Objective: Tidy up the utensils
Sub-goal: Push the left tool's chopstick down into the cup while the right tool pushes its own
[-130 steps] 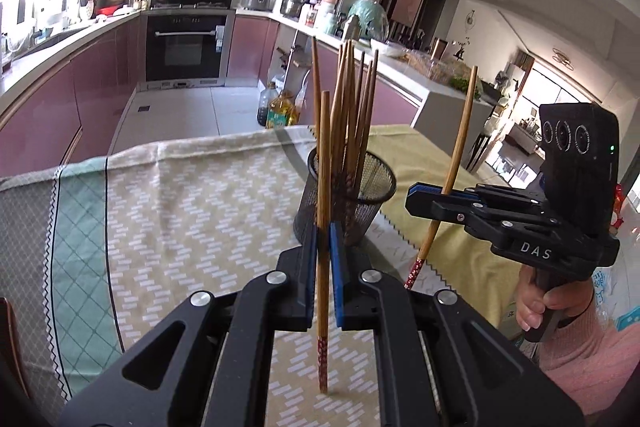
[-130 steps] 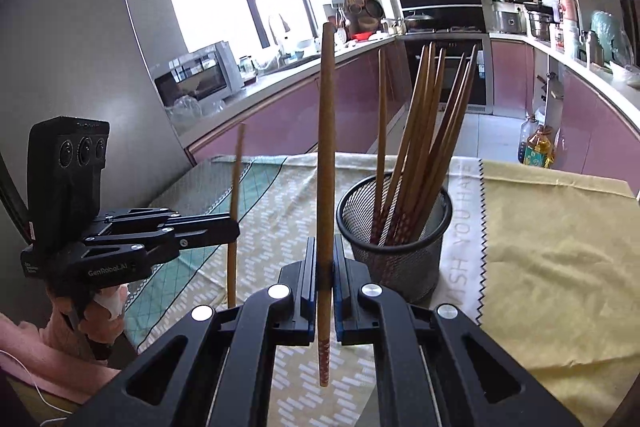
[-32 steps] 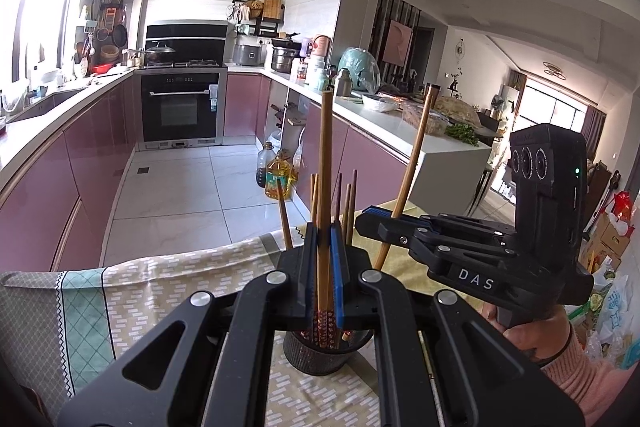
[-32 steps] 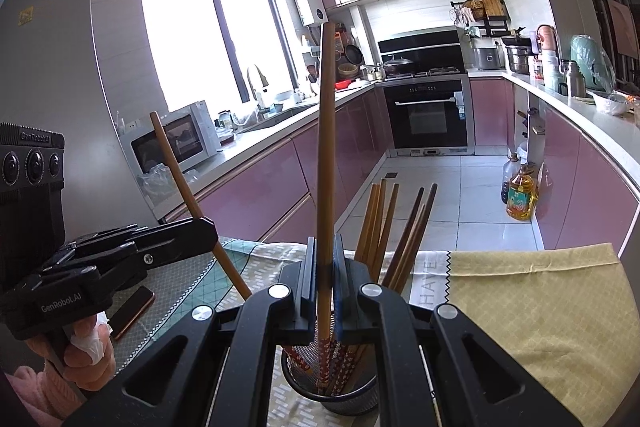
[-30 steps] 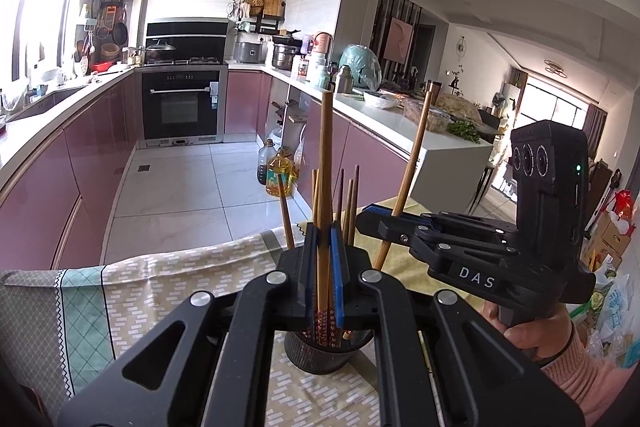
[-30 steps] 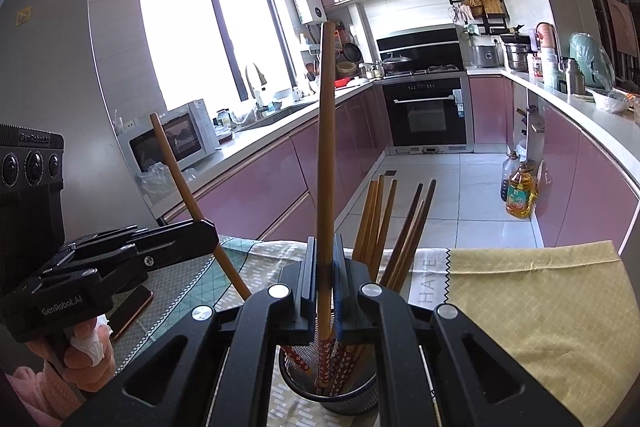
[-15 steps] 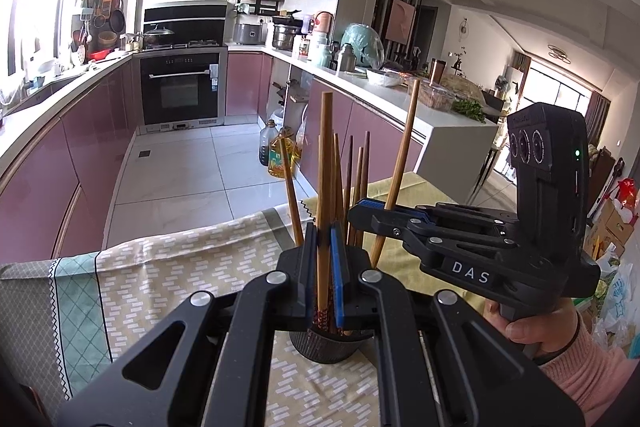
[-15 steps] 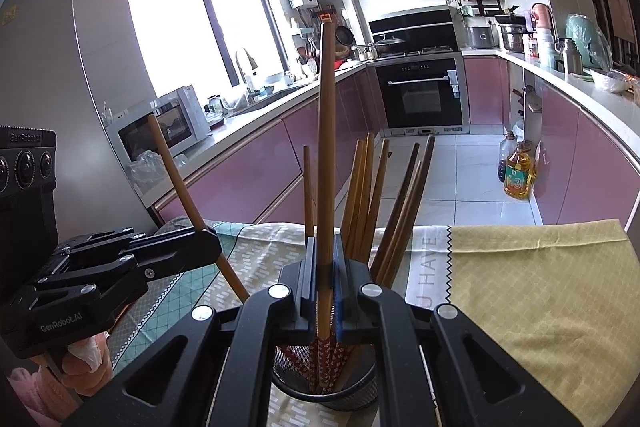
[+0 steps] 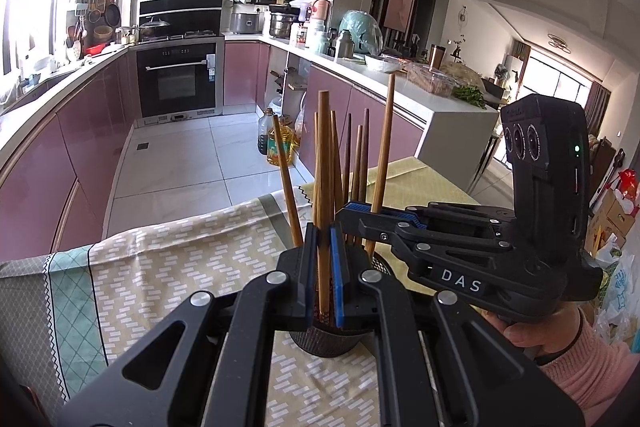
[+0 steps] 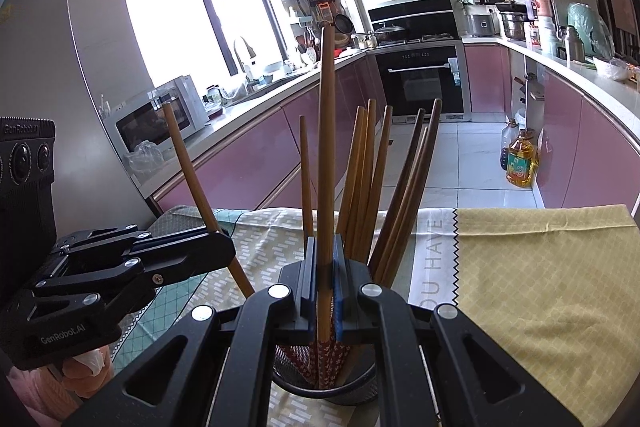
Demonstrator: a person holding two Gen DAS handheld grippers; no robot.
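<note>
Left gripper [image 9: 324, 267]: lower centre of its own view, fingers pointing up-frame, blue pads [image 9: 337, 279] nearly closed on a chopstick [image 9: 322, 195]; lower left in the right view.
Right gripper [image 10: 325, 279]: lower centre of its own view, clamped on a chopstick [image 10: 326, 147]; centre right in the left view, reaching left.
Right hand [image 9: 540, 333]: lower right, gripping the handle, pink sleeve.

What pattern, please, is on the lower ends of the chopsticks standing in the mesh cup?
Red with small pale flecks on the chopsticks, clearest in the right wrist view.
</note>
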